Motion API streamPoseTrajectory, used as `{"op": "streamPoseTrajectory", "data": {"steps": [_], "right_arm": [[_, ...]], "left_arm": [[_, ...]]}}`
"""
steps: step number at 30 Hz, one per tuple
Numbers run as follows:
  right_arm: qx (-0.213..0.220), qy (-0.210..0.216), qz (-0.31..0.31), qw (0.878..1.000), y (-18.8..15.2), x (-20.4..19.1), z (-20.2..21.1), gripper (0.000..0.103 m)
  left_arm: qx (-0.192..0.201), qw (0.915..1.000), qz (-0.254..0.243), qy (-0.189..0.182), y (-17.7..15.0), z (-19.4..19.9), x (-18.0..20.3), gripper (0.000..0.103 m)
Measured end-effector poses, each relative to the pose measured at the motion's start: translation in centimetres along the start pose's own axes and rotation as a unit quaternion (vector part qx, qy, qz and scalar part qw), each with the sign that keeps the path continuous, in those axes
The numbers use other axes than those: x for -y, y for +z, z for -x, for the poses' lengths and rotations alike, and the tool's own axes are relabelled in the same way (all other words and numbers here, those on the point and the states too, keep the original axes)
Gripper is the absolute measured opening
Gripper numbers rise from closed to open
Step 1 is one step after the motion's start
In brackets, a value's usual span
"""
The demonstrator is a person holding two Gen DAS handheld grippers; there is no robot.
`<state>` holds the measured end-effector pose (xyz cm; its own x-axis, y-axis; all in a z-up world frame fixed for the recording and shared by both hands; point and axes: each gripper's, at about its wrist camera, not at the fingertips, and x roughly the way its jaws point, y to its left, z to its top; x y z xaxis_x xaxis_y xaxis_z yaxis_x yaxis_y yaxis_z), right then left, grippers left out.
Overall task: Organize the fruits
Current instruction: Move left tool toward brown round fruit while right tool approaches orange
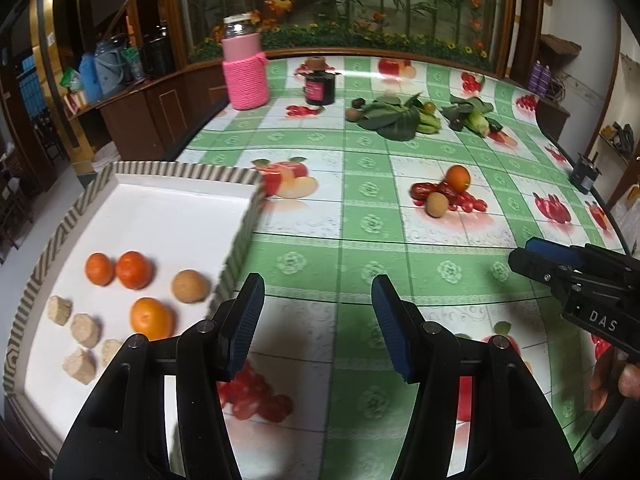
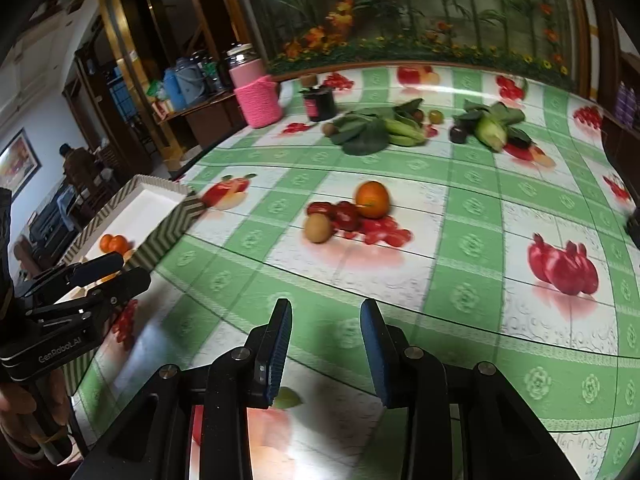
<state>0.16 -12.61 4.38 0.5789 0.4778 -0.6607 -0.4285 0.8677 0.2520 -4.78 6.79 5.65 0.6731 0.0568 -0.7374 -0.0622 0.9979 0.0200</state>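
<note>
Left gripper (image 1: 318,312) hangs above the green checked tablecloth (image 1: 320,248) with its jaws spread wide and nothing between them, just right of the near corner of the white tray (image 1: 160,216) with the striped rim. Inside the tray lie three oranges (image 1: 134,270), one round brown fruit (image 1: 190,286), and four pale beige chunks (image 1: 85,330). Farther out on the cloth, well apart from the tray, sit one orange (image 1: 458,178) and one brown fruit (image 1: 437,205), close together, with dark red dates (image 1: 424,191) beside them; their number is hard to tell against the printed fruit pattern. At the far side are a pile of leafy greens (image 1: 394,118), a corn cob (image 1: 478,122), a dark jar (image 1: 320,88) and a pink knitted bottle (image 1: 245,70). The right gripper (image 1: 548,264) shows at the right edge, its jaws slightly apart and holding nothing.

From the right wrist view, the right gripper (image 2: 326,332) hovers over the cloth, jaws apart and empty. Ahead of it are the same loose orange (image 2: 373,199) and brown fruit (image 2: 318,228), with the dates (image 2: 340,212) between and beside them. The tray (image 2: 160,216) lies to the left, two oranges (image 2: 114,243) visible in it, and the left gripper (image 2: 116,276) sits at the tray's near corner, jaws parted.
</note>
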Motion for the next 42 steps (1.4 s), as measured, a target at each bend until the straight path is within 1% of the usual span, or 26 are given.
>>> {"op": "streamPoseTrajectory", "data": {"steps": [6, 10, 11, 13, 17, 23, 28, 33, 42], "right_arm": [[-0.009, -0.008, -0.008, 1.0, 0.7, 1.7, -0.7, 0.035], [-0.013, -0.018, -0.005, 1.0, 1.5, 2.5, -1.1, 0.035], [-0.011, -0.019, -0.008, 1.0, 1.6, 2.9, -1.1, 0.035], [-0.005, -0.017, -0.015, 1.0, 1.7, 3.4, -1.0, 0.035], [-0.003, -0.013, -0.028, 1.0, 1.9, 4.3, -1.3, 0.035], [-0.006, -0.02, -0.024, 1.0, 2.5, 4.4, -1.7, 0.035], [-0.003, -0.026, -0.018, 1.0, 3.4, 4.2, -1.7, 0.035], [0.007, -0.022, -0.02, 1.0, 4.1, 4.2, -1.6, 0.035], [0.001, -0.022, -0.023, 0.999, 3.9, 4.5, -2.3, 0.035]], "left_arm": [[-0.013, 0.9997, -0.003, -0.019, 0.9, -1.3, 1.4, 0.056], [-0.026, 0.9985, -0.005, -0.047, 1.6, -2.4, 2.7, 0.056], [-0.033, 0.9975, -0.006, -0.062, 1.9, -2.9, 3.1, 0.056], [-0.04, 0.9966, -0.011, -0.072, 2.3, -3.6, 3.9, 0.056], [-0.042, 0.9961, -0.024, -0.073, 3.2, -4.7, 5.5, 0.056], [-0.037, 0.9972, -0.033, -0.056, 4.1, -5.8, 6.8, 0.056], [-0.037, 0.9973, -0.035, -0.052, 4.3, -6.5, 6.9, 0.056], [-0.044, 0.9971, -0.029, -0.054, 4.3, -7.2, 6.8, 0.056], [-0.047, 0.9968, -0.037, -0.052, 4.5, -7.8, 7.6, 0.056]]}}
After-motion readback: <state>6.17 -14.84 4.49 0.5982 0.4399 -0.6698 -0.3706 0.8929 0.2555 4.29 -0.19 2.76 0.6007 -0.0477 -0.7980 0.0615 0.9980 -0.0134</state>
